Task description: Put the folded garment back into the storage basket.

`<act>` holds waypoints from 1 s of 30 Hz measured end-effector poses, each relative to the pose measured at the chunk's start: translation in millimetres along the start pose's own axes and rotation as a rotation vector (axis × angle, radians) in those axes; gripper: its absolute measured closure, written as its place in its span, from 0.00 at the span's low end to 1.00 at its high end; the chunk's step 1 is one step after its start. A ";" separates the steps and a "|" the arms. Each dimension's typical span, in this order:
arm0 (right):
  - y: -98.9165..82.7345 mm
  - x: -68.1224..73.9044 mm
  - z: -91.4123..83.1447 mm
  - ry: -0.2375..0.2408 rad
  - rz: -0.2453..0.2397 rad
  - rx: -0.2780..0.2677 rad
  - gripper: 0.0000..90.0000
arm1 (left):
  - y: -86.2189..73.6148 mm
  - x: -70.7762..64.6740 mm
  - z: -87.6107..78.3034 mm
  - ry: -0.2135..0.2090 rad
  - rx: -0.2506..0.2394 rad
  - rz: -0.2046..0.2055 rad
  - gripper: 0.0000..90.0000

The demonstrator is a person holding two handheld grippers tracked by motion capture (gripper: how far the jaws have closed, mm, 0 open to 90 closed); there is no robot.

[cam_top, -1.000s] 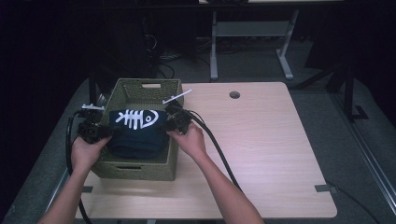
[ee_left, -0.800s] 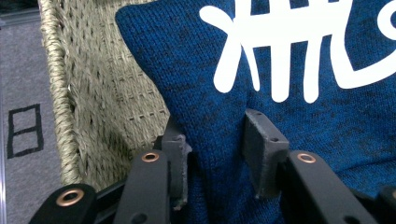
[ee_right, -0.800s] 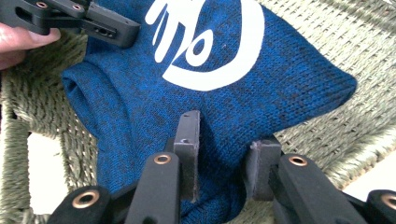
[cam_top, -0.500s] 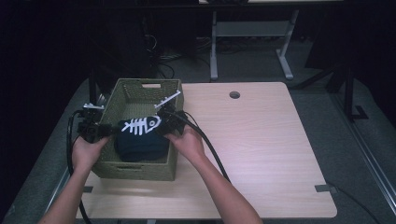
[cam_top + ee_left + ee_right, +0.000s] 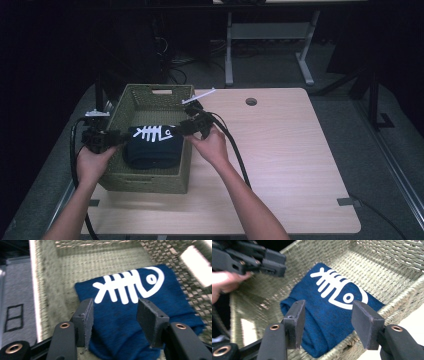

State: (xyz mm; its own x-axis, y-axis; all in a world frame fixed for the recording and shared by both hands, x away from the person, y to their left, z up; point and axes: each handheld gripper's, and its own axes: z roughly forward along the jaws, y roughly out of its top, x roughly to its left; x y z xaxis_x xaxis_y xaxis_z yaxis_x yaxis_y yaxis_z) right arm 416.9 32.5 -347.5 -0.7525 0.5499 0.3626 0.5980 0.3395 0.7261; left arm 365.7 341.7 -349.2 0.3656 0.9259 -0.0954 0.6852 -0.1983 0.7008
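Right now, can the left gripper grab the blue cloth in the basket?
Probably yes. The left gripper is open, right above the cloth, which lies uncovered in the basket. Nothing sits between them. The right gripper hangs at the other rim, out of the way.

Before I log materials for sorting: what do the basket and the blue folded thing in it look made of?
The basket looks like woven straw or seagrass, matte olive, going by its plaited strands. The folded cloth looks like soft navy knit fabric with a smooth white printed fishbone; the fibre is unclear.
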 end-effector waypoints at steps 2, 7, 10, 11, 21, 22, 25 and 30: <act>-0.7 -2.0 -3.6 0.009 0.006 -0.009 0.49 | 1.1 -2.4 -1.2 0.003 -0.005 0.009 0.50; -5.0 -11.5 -20.9 0.036 0.016 -0.045 0.46 | 4.7 -11.5 -6.5 -0.034 -0.037 0.021 0.49; -9.7 -18.3 -34.7 0.053 0.019 -0.068 0.44 | 4.5 -19.7 -10.3 -0.056 -0.062 0.026 0.48; -10.7 -20.2 -37.1 0.057 0.023 -0.072 0.43 | 4.4 -21.9 -11.4 -0.059 -0.070 0.029 0.47; -29.8 -43.3 -70.7 0.090 0.052 -0.122 0.40 | 3.5 -42.7 -13.6 -0.085 -0.091 0.042 0.42; -29.8 -43.3 -70.7 0.090 0.052 -0.122 0.40 | 3.5 -42.7 -13.6 -0.085 -0.091 0.042 0.41; -35.8 -48.3 -82.1 0.091 0.061 -0.143 0.40 | 6.6 -50.0 -15.3 -0.085 -0.103 0.055 0.40; -39.7 -52.6 -94.6 0.089 0.064 -0.161 0.39 | 8.7 -55.0 -17.2 -0.126 -0.124 0.026 0.37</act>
State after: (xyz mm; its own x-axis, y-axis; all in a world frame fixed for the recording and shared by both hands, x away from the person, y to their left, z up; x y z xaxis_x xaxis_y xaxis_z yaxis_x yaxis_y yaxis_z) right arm 406.6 -82.1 -340.1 -0.7399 0.4941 0.4566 0.5993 0.1758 0.7810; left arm 340.7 294.6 -325.7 0.4635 0.8718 -0.1582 0.5942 -0.1734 0.7854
